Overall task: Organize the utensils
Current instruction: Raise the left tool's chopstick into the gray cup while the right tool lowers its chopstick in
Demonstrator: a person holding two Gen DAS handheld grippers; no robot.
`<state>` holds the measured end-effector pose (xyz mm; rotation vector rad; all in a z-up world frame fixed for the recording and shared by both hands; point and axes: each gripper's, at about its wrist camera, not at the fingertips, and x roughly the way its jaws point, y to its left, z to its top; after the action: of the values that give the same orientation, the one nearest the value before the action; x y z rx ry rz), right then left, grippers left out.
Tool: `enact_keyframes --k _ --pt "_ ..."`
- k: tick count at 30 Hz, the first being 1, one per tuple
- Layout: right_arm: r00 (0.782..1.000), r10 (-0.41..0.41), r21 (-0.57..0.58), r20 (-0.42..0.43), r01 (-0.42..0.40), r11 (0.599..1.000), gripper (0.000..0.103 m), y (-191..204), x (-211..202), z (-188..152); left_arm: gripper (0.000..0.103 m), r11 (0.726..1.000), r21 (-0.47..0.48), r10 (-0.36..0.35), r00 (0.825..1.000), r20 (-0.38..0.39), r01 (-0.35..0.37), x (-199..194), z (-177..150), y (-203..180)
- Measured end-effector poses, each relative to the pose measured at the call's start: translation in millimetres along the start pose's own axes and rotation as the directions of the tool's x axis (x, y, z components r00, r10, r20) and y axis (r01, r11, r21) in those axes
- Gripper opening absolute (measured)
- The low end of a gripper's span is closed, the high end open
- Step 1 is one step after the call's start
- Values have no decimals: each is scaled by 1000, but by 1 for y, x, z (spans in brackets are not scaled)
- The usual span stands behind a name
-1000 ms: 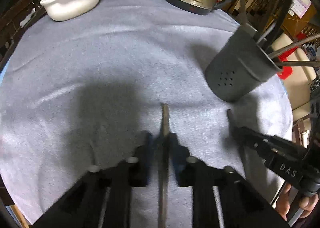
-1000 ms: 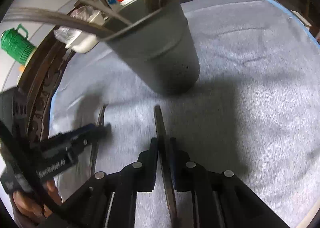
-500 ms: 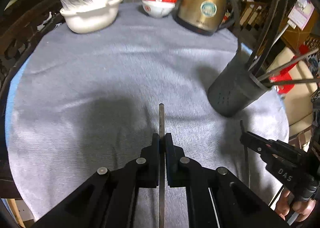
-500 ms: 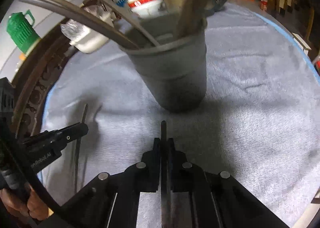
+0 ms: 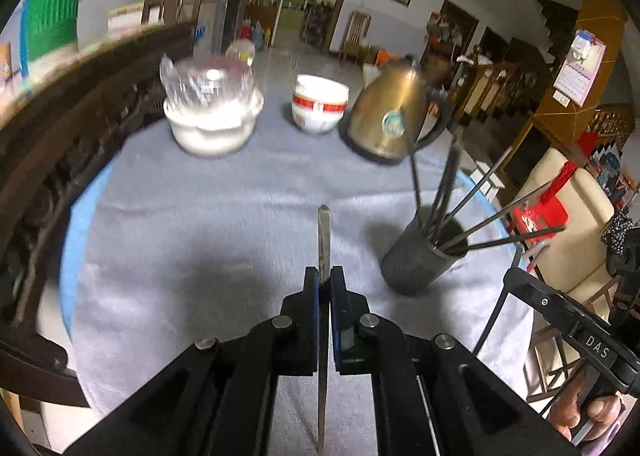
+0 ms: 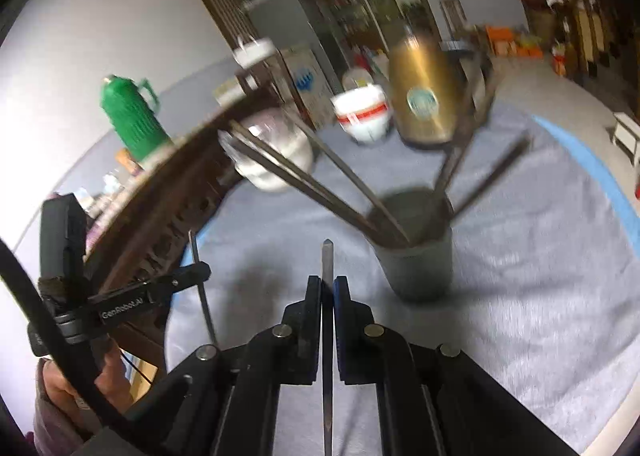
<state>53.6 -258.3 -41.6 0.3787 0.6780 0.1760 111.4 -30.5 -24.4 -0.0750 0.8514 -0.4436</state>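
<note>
- pinching a thin dark chopstick [image 5: 323,240], the left hand-held gripper [image 5: 324,276] has its jaws closed on the stick in the left wrist view, with the tip poking forward past the fingertips over the grey cloth of the worktop [image 5: 224,216]
- ahead and to the right a dark utensil holder [image 5: 420,260] stands on the cloth with several chopsticks fanning out of its mouth
- at the far side sit a white pot [image 5: 212,124] with a plastic cover, stacked white bowls [image 5: 318,104] with a red band, and a gold kettle [image 5: 388,116]
- the right hand-held gripper [image 5: 520,280] shows at the right edge, with a thin stick running down through its tip
- in the right wrist view the right hand-held gripper [image 6: 328,284] is clamped on a second chopstick [image 6: 327,260], its tip pointing forward just left of the utensil holder [image 6: 416,264], not touching it
- the holder is upright and blurred, with chopsticks leaning left and right
- the left hand-held gripper [image 6: 198,270] is at the left with its stick standing nearly upright
- a green flask [image 6: 130,116] stands beyond the worktop [image 6: 540,256]
</note>
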Motion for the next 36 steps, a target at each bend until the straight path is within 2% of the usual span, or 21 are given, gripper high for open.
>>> enact_keyframes --k 6,25,36 --pt "998 4 -20 60 -3 1000 7 14 -18 5 5 997 56 45 997 64 -48 -19 5 -18" --pt "989 -14 -28 144 18 999 7 18 -46 4 5 991 85 90 989 121 -100 -42 3 -32" --pt "976 -10 -12 218 13 1000 7 14 -72 13 5 992 95 69 986 155 -84 -59 6 -40"
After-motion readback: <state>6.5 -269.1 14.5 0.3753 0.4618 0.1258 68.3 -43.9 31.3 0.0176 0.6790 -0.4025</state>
